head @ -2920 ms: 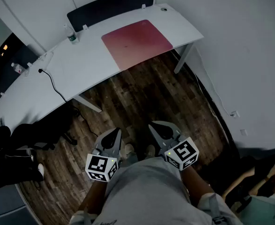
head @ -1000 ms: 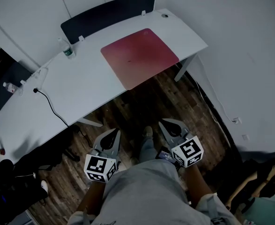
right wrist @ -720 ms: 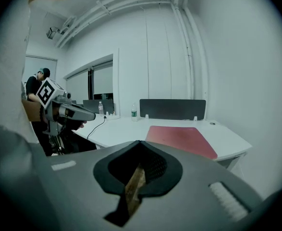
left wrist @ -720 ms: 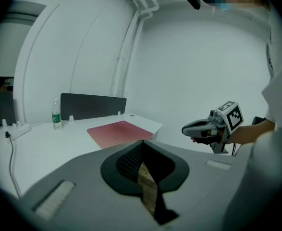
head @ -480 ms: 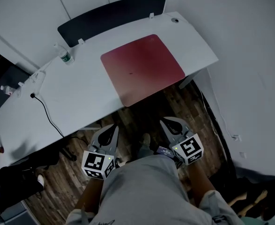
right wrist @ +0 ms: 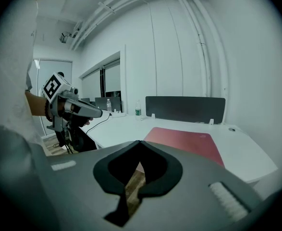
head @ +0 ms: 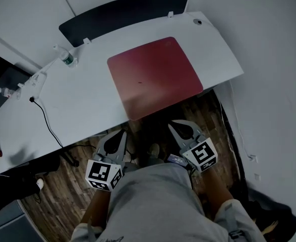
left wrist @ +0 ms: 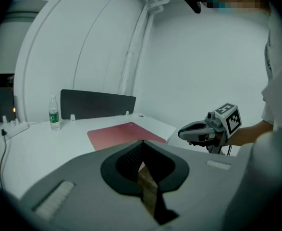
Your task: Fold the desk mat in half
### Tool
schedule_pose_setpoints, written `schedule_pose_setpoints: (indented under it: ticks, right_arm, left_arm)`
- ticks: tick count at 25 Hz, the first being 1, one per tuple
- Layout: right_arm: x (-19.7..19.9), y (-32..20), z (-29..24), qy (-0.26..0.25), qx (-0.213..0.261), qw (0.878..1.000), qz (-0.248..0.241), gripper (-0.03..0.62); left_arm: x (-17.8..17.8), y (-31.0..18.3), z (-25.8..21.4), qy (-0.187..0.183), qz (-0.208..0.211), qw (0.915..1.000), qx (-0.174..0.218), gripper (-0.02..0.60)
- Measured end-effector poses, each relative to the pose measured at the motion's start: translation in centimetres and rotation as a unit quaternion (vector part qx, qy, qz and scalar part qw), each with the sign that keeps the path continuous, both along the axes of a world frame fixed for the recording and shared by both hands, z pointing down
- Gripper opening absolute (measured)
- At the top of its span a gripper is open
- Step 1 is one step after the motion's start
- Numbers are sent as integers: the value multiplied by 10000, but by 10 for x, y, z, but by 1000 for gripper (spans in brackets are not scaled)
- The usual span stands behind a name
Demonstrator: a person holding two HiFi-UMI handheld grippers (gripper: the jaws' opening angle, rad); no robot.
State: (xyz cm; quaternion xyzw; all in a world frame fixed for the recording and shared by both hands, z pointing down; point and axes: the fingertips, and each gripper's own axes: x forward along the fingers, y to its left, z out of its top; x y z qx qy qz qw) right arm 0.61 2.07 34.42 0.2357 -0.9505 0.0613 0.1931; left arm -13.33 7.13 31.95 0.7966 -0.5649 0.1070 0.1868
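Observation:
A dark red desk mat [head: 155, 74] lies flat on the right half of the white desk [head: 82, 105], its near edge by the desk's front edge. Both grippers hang over the wooden floor just short of that edge, below desk height. My left gripper [head: 121, 134] is shut and empty, left of the mat's near corner. My right gripper [head: 179, 125] is shut and empty, under the mat's near side. In the left gripper view the mat [left wrist: 124, 133] lies ahead beyond the closed jaws, with the right gripper [left wrist: 185, 134] alongside. The right gripper view shows the mat [right wrist: 189, 141] ahead.
A dark divider panel [head: 122, 11] stands along the desk's back edge. A water bottle [head: 66, 58], a power strip [head: 32, 82] and a black cable [head: 44, 117] lie on the desk's left part. A white wall runs close on the right.
The desk and mat have drawn nearer in the head view. Both grippers have moved forward up to the desk's front edge, still shut and side by side.

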Motion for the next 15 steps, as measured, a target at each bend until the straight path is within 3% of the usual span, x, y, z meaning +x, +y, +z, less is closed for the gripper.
schedule_pose_setpoints:
  ticks: [15]
  right_arm:
    - [-54,-5,53,366,-256,9988,-186,8]
  left_arm:
    - [-38,-3,39,-24,-69,9993,-370,18]
